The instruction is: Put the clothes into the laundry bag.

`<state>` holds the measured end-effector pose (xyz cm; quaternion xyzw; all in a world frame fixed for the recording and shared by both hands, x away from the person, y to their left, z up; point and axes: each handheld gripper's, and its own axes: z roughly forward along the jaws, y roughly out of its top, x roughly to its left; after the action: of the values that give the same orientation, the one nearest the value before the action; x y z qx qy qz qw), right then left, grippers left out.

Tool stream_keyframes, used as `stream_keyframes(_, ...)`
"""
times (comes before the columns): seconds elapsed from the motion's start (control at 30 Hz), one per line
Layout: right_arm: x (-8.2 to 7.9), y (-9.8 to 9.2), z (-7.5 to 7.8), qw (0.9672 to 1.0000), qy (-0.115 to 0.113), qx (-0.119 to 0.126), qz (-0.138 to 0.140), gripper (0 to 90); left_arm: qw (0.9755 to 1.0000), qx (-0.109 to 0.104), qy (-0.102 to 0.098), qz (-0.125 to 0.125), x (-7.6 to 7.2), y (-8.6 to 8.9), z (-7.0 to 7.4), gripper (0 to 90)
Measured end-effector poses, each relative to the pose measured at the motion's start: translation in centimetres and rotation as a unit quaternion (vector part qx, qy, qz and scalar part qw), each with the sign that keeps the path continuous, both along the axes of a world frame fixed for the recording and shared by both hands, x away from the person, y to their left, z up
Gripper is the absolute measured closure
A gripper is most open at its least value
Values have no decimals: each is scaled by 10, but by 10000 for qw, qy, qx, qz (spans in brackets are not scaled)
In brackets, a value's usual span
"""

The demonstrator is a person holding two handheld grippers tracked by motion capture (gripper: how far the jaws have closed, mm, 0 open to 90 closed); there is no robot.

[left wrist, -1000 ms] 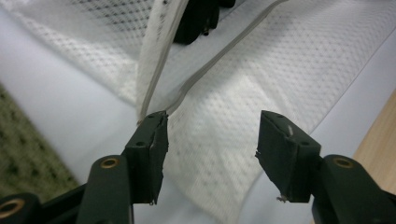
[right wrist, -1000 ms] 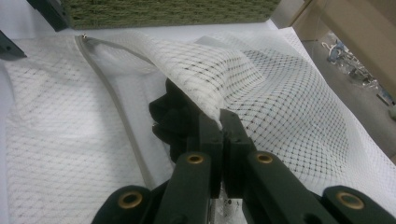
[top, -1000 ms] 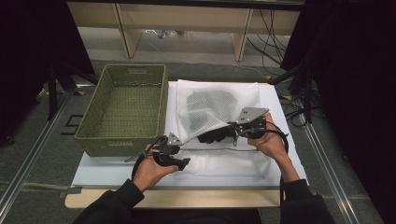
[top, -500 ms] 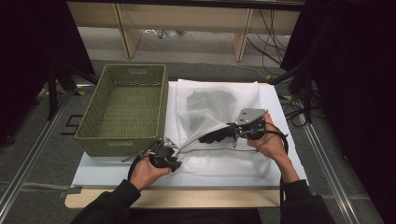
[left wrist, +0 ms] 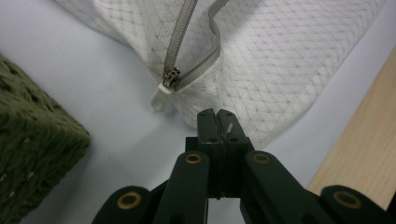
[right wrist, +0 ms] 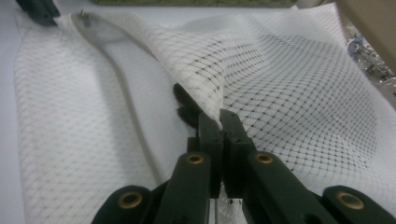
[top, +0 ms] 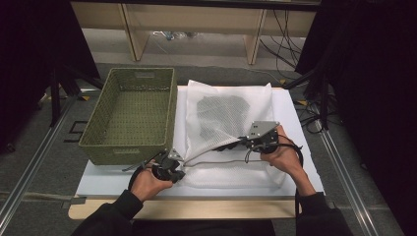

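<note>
Mesh bag (top: 223, 125) pulled open at its zip, dark item inside, basket (top: 129, 114) waiting alongside.

Bag lies flat on the white sheet (top: 300, 147) on the bench. Right tool (top: 235, 144) is clenched on the upper mesh edge, lifting it to tent the mouth. Left tool (top: 181, 167) has just been closing; its tips (left wrist: 217, 122) are now pinched on the bag's corner beside the zip pull (left wrist: 164, 91), likely anchoring it so the opening stays taut. Basket touches the sheet's left edge, handy for whatever comes out.

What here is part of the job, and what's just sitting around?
In use: mesh bag, zipper pull, left gripper shut on bag fabric, right gripper pinching the bag's edge.
Lying about: green basket, floor cables.
</note>
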<state>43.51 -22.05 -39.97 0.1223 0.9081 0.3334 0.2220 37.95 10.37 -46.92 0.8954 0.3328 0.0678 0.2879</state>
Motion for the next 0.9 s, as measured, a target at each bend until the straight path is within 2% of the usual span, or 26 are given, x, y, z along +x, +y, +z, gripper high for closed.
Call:
stream_keyframes(0.03, -3, 1, -3, 9999, 103, -28, 28, 899, 10000, 21, 19, -61, 0, 1, 0, 890)
stream_keyframes(0.13, -5, 2, -11, 9998, 58, -163, 106, 899, 9998, 92, 80, -128, -3, 7, 2, 889)
stream_keyframes(0.17, -6, 2, -12, 9997, 153, -178, 25, 899, 10000, -19, 73, -21, -4, 7, 1, 889)
stream_keyframes(0.2, -6, 2, -16, 9997, 122, -202, 36, 899, 10000, -36, 31, 5, -5, 8, 0, 888)
stream_keyframes(0.23, -5, 2, -18, 9995, 160, -254, 67, 899, 9999, 4, 88, -84, -5, 9, 1, 886)
stream_keyframes(0.27, -6, 3, -21, 9995, 213, -229, 35, 899, 10000, -32, 15, -22, -6, 9, 2, 877)
stream_keyframes(0.3, -6, 4, -25, 9993, 234, -278, 40, 899, 10000, -48, 50, -17, -7, 10, 3, 848)
stream_keyframes(0.37, -6, 5, -29, 9991, 299, -294, 51, 899, 9999, -109, -87, -41, -8, 11, 6, 783)
stream_keyframes(0.43, -6, 6, -32, 9988, 319, -373, 58, 899, 9995, -285, -132, 61, -11, 11, 10, 701)
stream_keyframes(0.47, -5, 7, -34, 9989, 286, -373, 75, 899, 9992, -331, -192, -57, -13, 12, 12, 645)
stream_keyframes(0.5, -6, 8, -36, 9985, 399, -382, 50, 899, 9991, -330, -263, -35, -14, 12, 14, 588)
stream_keyframes(0.53, -6, 8, -38, 9985, 354, -415, 99, 899, 9983, -504, -305, 42, -16, 12, 13, 542)
stream_keyframes(0.57, -5, 9, -41, 9983, 352, -444, 163, 899, 9981, -521, -332, 36, -17, 12, 13, 475)
stream_keyframes(0.6, -5, 9, -43, 9981, 384, -462, 148, 899, 9980, -524, -346, 1, -17, 13, 13, 475)
stream_keyframes(0.63, -4, 9, -45, 9980, 337, -493, 184, 899, 9979, -509, -396, 72, -18, 14, 13, 455)
stream_keyframes(0.67, -4, 10, -46, 9978, 412, -495, 186, 899, 9980, -473, -411, 59, -18, 14, 13, 439)
stream_keyframes(0.7, -5, 10, -47, 9972, 525, -519, 138, 899, 9976, -539, -428, 89, -19, 14, 12, 391)
stream_keyframes(0.77, -5, 10, -48, 9972, 470, -570, 132, 899, 9976, -491, -465, 119, -20, 14, 13, 382)
stream_keyframes(0.8, -5, 11, -49, 9963, 617, -577, 157, 899, 9972, -564, -471, 171, -21, 14, 12, 371)
stream_keyframes(0.83, -4, 10, -50, 9970, 471, -591, 168, 899, 9976, -521, -441, 137, -21, 15, 13, 353)
stream_keyframes(0.9, -5, 11, -53, 9967, 494, -629, 167, 899, 9967, -562, -548, 199, -21, 15, 12, 330)
